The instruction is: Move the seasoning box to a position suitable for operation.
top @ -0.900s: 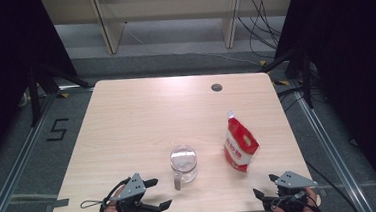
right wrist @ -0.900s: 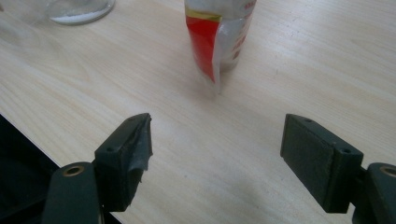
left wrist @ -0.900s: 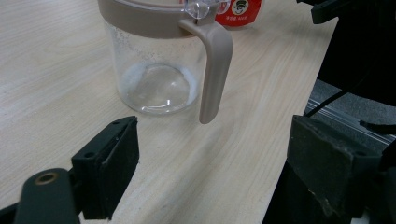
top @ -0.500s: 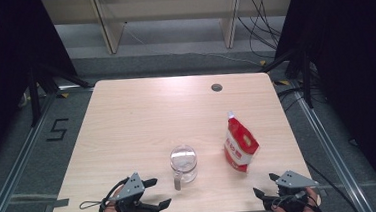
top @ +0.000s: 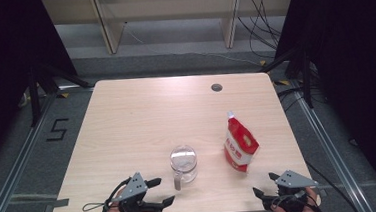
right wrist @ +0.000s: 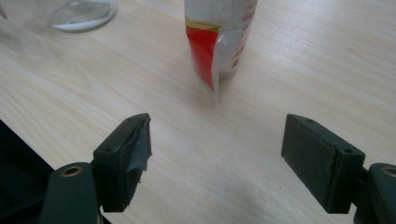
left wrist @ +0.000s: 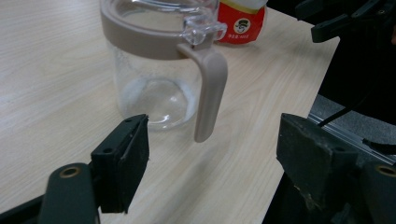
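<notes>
1. Where the table [top: 141,114] stands, its pale wood top is bare apart from a jar and a pouch; a dark round hole [top: 217,88] sits near its far edge, toward the right.
2. Around it lies grey floor with metal rails, a "5" mark [top: 57,129] on the left, pale shelving [top: 169,12] beyond, cables [top: 262,15] at the far right and black curtains on both sides.
3. The jar [top: 183,162] stands upright near the front edge, about mid-table, long axis vertical; its beige handle [left wrist: 209,91] points toward the person, hanging down from the beige rim band.
4. The jar is clear glass; a thin white residue clings to its base and lower wall, otherwise it looks empty.
5. The pouch [top: 240,145] stands upright to the right of the jar and apart from it, red and white, spout at the top; I cannot tell what is inside.
6. The left gripper [top: 158,192] sits at the front edge, just left of the jar, jaws spread wide and holding nothing, aimed at the handle.
7. The right gripper [top: 264,187] sits at the front right edge, jaws likewise wide apart and empty, facing the pouch.
</notes>
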